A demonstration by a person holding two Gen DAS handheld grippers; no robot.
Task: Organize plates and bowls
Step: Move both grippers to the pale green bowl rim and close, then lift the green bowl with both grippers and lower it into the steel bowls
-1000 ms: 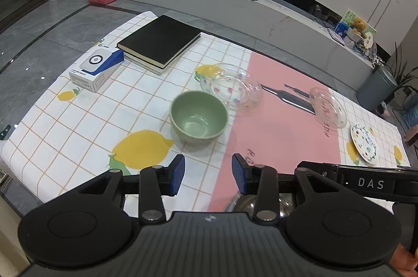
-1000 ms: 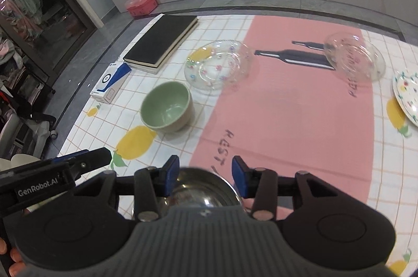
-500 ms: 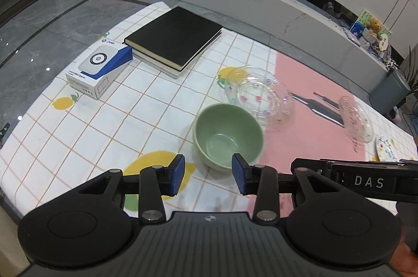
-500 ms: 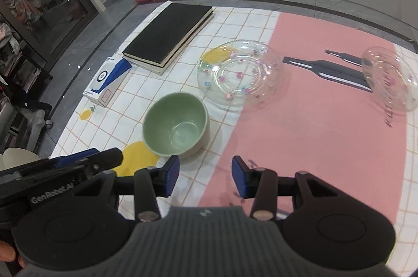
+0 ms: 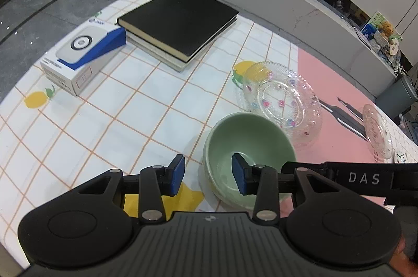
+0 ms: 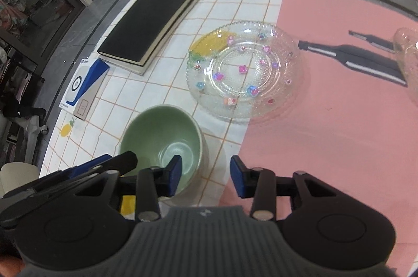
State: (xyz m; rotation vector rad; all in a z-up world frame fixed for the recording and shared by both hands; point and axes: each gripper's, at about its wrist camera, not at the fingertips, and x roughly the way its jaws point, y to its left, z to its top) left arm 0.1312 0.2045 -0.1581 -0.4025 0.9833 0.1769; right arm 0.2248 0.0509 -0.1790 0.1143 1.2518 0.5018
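A green bowl [image 5: 248,143] [image 6: 162,136] sits on the checked cloth. My left gripper [image 5: 208,177] is open, its fingers astride the bowl's left rim, one pad inside and one outside. My right gripper [image 6: 205,179] is open astride the bowl's right rim, the left pad over the bowl. A clear flowered glass plate [image 5: 283,100] [image 6: 244,74] lies just behind the bowl. A smaller clear glass plate [image 5: 377,132] [image 6: 407,63] lies at the far right. A white patterned plate [image 5: 401,156] peeks out beyond it.
A black book [image 5: 180,21] [image 6: 151,23] on a second book lies at the back left. A white and blue box [image 5: 83,55] [image 6: 83,86] lies to its left. The table's left edge drops to grey floor. A pink cloth panel [image 6: 339,120] covers the right side.
Both grippers moved forward and left to the green bowl and now straddle its rim. The metal bowl seen under the right gripper a second ago is out of view.
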